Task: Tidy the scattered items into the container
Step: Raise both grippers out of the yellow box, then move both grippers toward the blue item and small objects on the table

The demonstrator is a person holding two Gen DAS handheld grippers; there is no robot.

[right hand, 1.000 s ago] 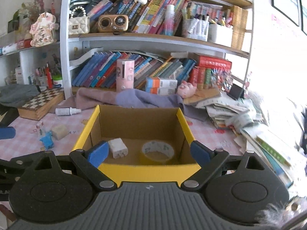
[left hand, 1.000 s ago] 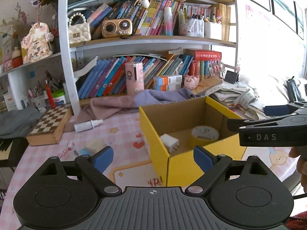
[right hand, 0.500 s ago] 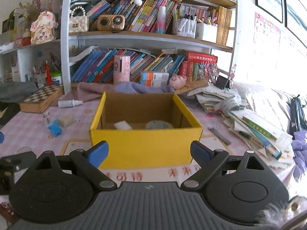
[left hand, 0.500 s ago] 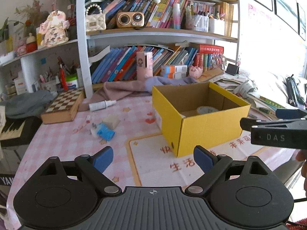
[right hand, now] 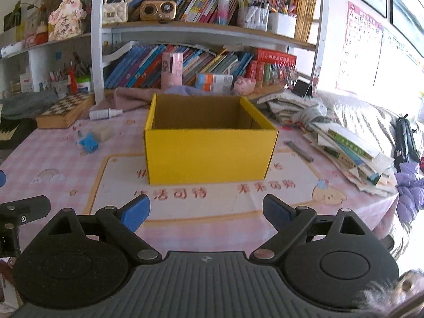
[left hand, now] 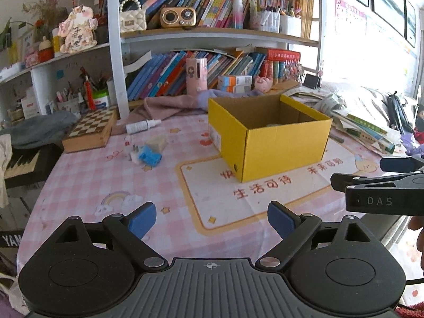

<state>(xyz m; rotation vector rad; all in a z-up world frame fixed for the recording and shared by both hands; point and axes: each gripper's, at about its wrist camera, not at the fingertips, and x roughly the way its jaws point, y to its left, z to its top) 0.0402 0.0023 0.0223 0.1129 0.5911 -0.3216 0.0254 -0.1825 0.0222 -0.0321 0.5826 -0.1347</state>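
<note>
Both tools have pulled back from the open yellow cardboard box (right hand: 210,156) mid-worktop, the left tool (left hand: 211,221) and right tool (right hand: 205,212) gaping empty, leaving the small blue block (left hand: 150,156) and white dropper bottle (left hand: 141,125) loose left of it.

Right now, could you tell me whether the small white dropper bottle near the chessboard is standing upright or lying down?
Lying down. The white dropper bottle rests on its side on the pink tablecloth, nozzle pointing toward the yellow box.
</note>
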